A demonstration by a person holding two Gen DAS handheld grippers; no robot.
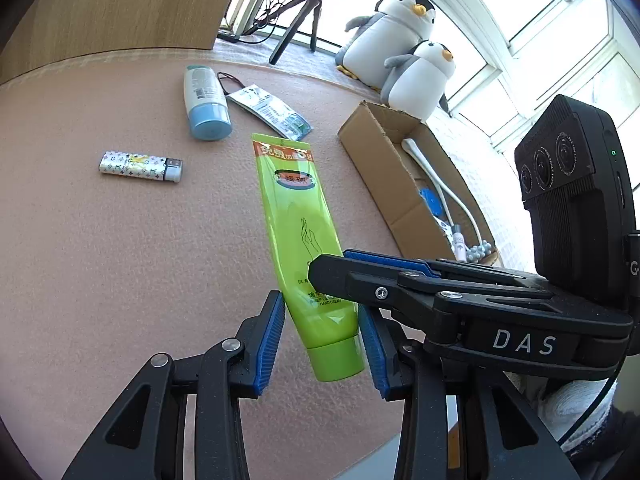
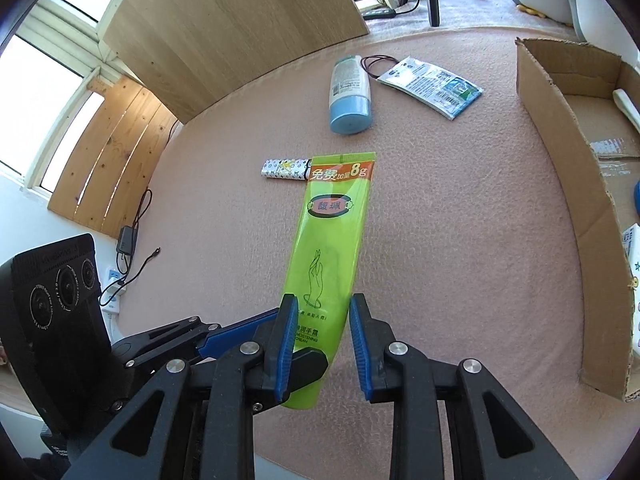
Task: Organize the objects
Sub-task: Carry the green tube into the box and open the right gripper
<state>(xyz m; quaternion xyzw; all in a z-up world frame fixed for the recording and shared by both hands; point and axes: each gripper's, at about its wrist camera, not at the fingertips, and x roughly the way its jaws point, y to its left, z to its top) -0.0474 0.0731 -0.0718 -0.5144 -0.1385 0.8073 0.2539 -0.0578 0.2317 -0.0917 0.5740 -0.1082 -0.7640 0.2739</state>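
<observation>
Left wrist view showed our left gripper (image 1: 322, 336) clamped on the capped end of a green hand cream tube (image 1: 298, 216), both blue pads pressed against its sides just above the cap, the tube raised off the pink table mat (image 1: 120, 280) and slanting away from us. Our right gripper (image 1: 332, 268) reached in from the right and crossed over the same tube a little farther along its body. In the right wrist view we saw that right gripper (image 2: 320, 340) grasping the hand cream tube (image 2: 332, 232) as well, the left pad flat on it and the right pad at its edge, while the other gripper's black finger (image 2: 304, 364) lay across the tube just nearer to us. Beyond the tube's crimped end, a patterned lighter (image 2: 285, 169) lay on the mat, partly hidden behind the tube in this view. Farther ahead lay a white bottle with a blue cap (image 2: 350, 94), and just right of it a flat printed packet (image 2: 434, 84) with a thin dark hair tie (image 2: 376, 65) at its corner. Well off to the right of our grippers stood an open cardboard box (image 2: 560, 152) with several small items inside. Past the box, two plush penguins (image 1: 404, 52) sat by the window.
</observation>
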